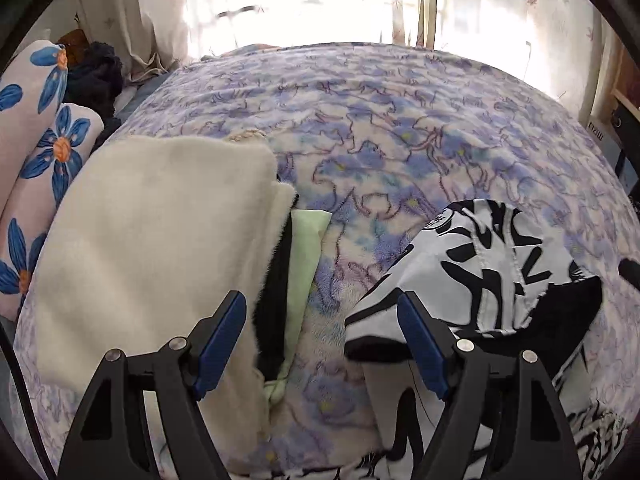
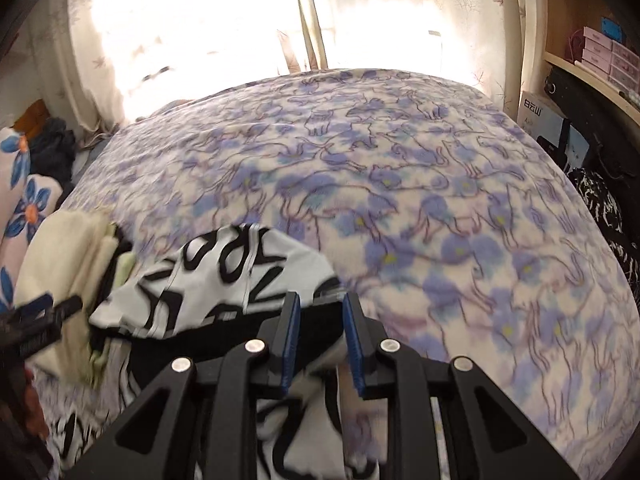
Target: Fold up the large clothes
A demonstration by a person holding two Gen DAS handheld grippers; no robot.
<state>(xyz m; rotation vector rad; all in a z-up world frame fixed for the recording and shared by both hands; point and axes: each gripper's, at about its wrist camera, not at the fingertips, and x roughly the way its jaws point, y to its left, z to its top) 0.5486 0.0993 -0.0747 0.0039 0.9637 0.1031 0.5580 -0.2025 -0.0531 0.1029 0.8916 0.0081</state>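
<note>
A large white garment with black lettering lies bunched on the bed's purple flowered blanket, with one part lifted. My right gripper is shut on a fold of that garment, and cloth runs between its blue pads. My left gripper stands open over the blanket, its right finger beside the garment's edge, nothing pressed between its pads. In the right wrist view the left gripper shows at the far left. A folded cream stack with black and pale green layers lies to the left.
Pillows with blue flowers and a dark heap of clothes sit at the left of the bed. Bright curtains hang behind it. A shelf with boxes and a black speckled cloth stand on the right.
</note>
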